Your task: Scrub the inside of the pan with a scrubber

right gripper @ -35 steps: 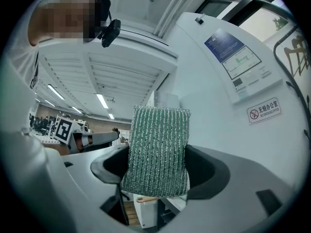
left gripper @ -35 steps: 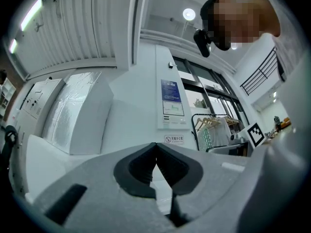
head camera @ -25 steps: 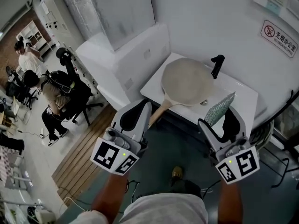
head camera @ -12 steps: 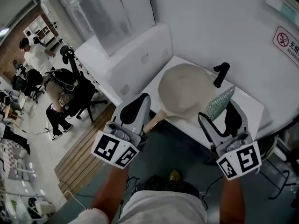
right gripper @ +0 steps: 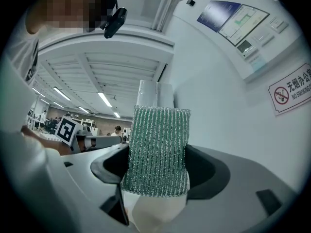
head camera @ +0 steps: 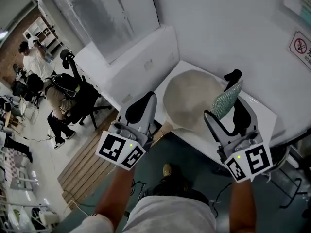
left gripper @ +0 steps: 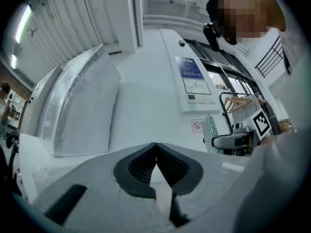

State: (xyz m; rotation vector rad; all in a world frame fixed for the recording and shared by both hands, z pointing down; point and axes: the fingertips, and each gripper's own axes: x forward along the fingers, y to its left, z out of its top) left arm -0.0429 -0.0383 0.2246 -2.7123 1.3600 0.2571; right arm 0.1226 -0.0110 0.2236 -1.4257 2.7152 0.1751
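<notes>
1. My left claw has its jaws together, tip to tip, with nothing clamped between them, as the left gripper view confirms. In the head view it hangs short of the counter, at about 8 o'clock from the pan.

2. The pale wooden handle runs out from the pan toward 7 o'clock and ends just beside my left claw. I cannot confirm any contact there.

3. The round cream-coloured pan lies in the white sink basin. Its inner face is up and looks dry and unmarked.

4. My right claw is clamped on the green-and-silver mesh scrubber. In the right gripper view the pad stands upright, gripped along both side edges, with its upper half clear of the jaws.

5. In the head view the scrubber overlaps the pan's 3 o'clock rim. I judge it to be above the pan rather than on it, since the claw points roughly level.

6. The black faucet stands at 2 o'clock from the pan, just beyond the scrubber.

Status: the scrubber is picked up and secured, and the pan is in place. Scrubbing does not appear to have begun. Remaining: steady the handle with my left claw, lower the pad onto the inner surface, and work it across the base and walls.
</notes>
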